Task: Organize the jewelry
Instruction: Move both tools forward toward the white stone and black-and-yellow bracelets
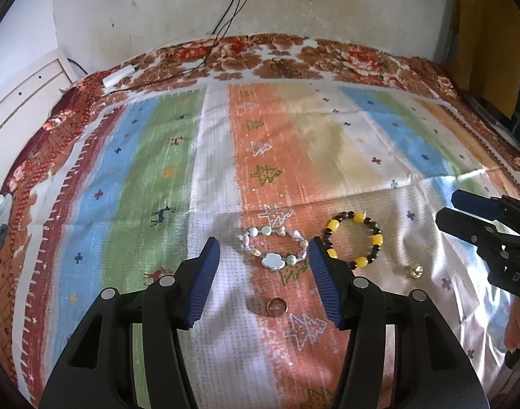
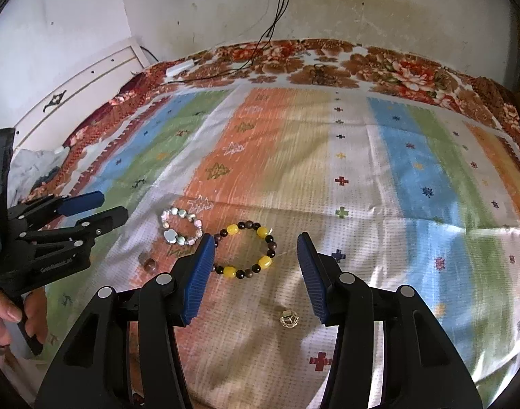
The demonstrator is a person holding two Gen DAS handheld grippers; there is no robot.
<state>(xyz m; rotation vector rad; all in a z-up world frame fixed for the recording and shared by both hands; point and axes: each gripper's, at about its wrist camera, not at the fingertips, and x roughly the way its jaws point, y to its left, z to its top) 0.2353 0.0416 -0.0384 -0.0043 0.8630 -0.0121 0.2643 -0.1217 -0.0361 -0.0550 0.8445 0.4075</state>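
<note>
We are looking down at a bed spread with a striped cloth in blue, green, white, orange and cream bands, printed with little trees, crosses and deer, laid over a brown floral blanket that shows along the far edge. Behind it stands a stained white wall, with black cables hanging down onto the blanket and a white headboard on the left. On the orange band we see the pastel bracelet with its flower-shaped bead, the yellow and dark bead bracelet just to its right and apart from it, a brown ring nearer to us, and a small gold ring off to the right. Our left gripper hangs above the cloth with its blue pads spread wide and nothing between them; the pastel bracelet lies past the tips. Our right gripper is likewise wide open and empty, with the yellow bracelet beyond its left pad and the gold ring between the fingers. That pad covers part of the yellow bracelet, the gold ring is too small to read in the left view, and the room's right side is cut off by the lens edge.
</note>
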